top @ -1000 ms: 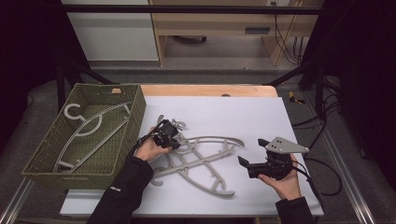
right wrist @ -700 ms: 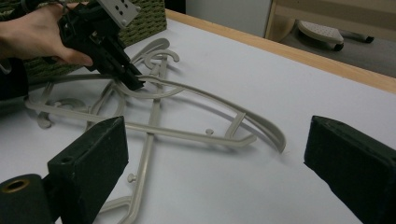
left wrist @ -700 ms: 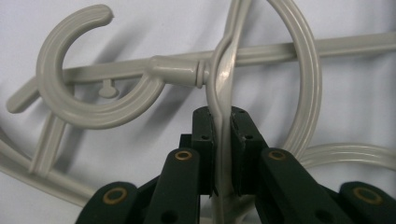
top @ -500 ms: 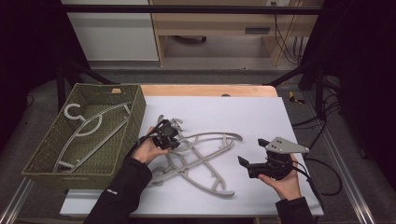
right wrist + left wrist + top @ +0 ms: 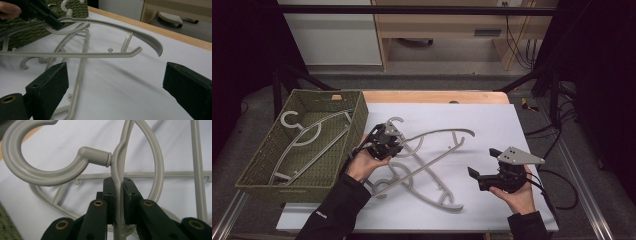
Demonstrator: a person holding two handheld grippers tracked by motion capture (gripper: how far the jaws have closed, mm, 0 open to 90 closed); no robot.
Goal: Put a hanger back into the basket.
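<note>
My left gripper [image 5: 384,141] is shut on a grey plastic hanger [image 5: 438,134], which hangs tilted above the white table [image 5: 507,120]. In the left gripper view the jaws pinch the thin frame of the hanger [image 5: 117,162] just below the neck of its hook [image 5: 37,175]. Another grey hanger [image 5: 432,192] lies flat on the table beneath it. My right gripper [image 5: 482,176] is held over the table's right front, open wide with nothing between its pads [image 5: 50,81]. Ahead of it the lifted hanger [image 5: 117,27] reaches across, with the left gripper [image 5: 40,12] at its far end.
A green woven basket [image 5: 257,165] stands at the table's left edge with one grey hanger [image 5: 312,135] inside. A wooden strip [image 5: 437,96] runs along the table's far edge. Cables [image 5: 557,185] trail off to the right.
The left gripper has raised the hanger it holds, and the hanger's free end has swung up and farther right. The right gripper has stayed put.
</note>
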